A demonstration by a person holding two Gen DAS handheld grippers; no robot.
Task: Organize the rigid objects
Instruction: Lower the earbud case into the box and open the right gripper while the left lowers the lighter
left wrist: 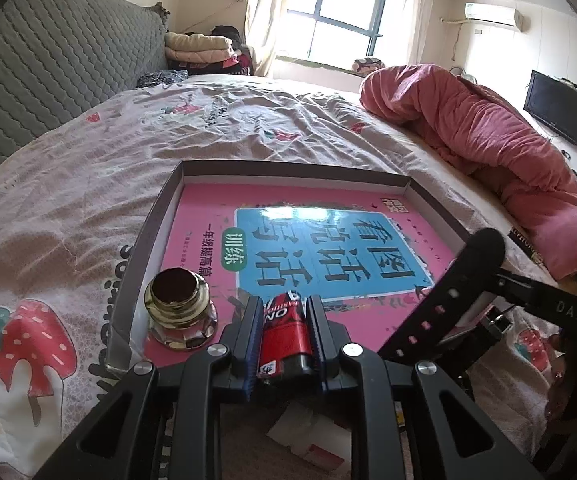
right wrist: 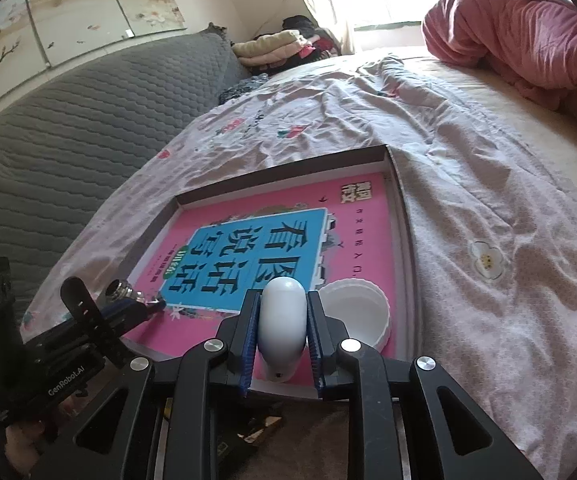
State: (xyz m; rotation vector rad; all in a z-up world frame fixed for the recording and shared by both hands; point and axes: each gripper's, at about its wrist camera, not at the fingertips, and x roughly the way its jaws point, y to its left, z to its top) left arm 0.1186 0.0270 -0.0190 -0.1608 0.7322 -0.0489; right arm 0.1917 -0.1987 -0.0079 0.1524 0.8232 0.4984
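Both fingers [left wrist: 254,322] narrowly parted, gripping.

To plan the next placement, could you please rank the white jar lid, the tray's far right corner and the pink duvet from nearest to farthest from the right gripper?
1. White jar lid, just right of the right gripper.
2. Tray's far right corner, beyond the book.
3. Pink duvet, top right, near the window.

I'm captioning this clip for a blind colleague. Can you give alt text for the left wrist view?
The left hand-held gripper clamps a red battery over a shallow box on a bed, with a pink book and small glass bottle inside.
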